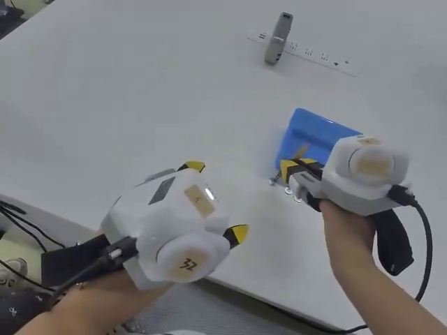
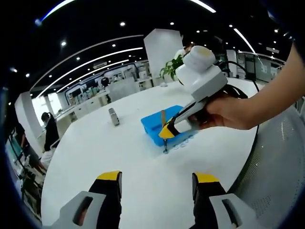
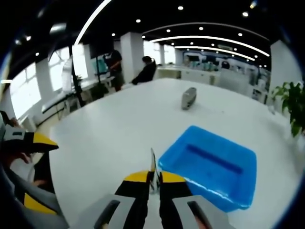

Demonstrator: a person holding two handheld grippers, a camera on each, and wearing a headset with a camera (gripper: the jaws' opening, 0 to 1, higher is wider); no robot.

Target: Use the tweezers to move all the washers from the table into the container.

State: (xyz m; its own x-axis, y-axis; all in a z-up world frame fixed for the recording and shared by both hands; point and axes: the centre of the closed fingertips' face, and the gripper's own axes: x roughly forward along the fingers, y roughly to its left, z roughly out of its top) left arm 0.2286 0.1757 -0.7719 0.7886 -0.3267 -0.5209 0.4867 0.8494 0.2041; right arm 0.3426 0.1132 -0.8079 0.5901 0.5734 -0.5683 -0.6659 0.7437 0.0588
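Quick check-in from the remote seat. The right gripper has its fingers pinched narrow on the tweezers, which stick out forward between the yellow tips. In the left gripper view the tweezer points are aimed straight down at the counter, touching it or very nearly; I can't tell which. They sit just in front of the near edge of the blue container.

That placement makes sense to me. The washers look like a few small pale rings on the counter right beside that near edge, so each carry is only a short hop over the rim. They're tiny and blurry, so I can't count them or tell whether the tweezers have one yet. I can't make out any inside the container either.

The left gripper has its fingers spread wide and holds nothing. It's well off to the side, close to the counter's near edge. My guess is it's parked there to stay out of the way, since this is really a one-handed job.

I'd say we're early on. The next move needs a careful pinch on a thin, flat ring, which could easily skid across the smooth counter.
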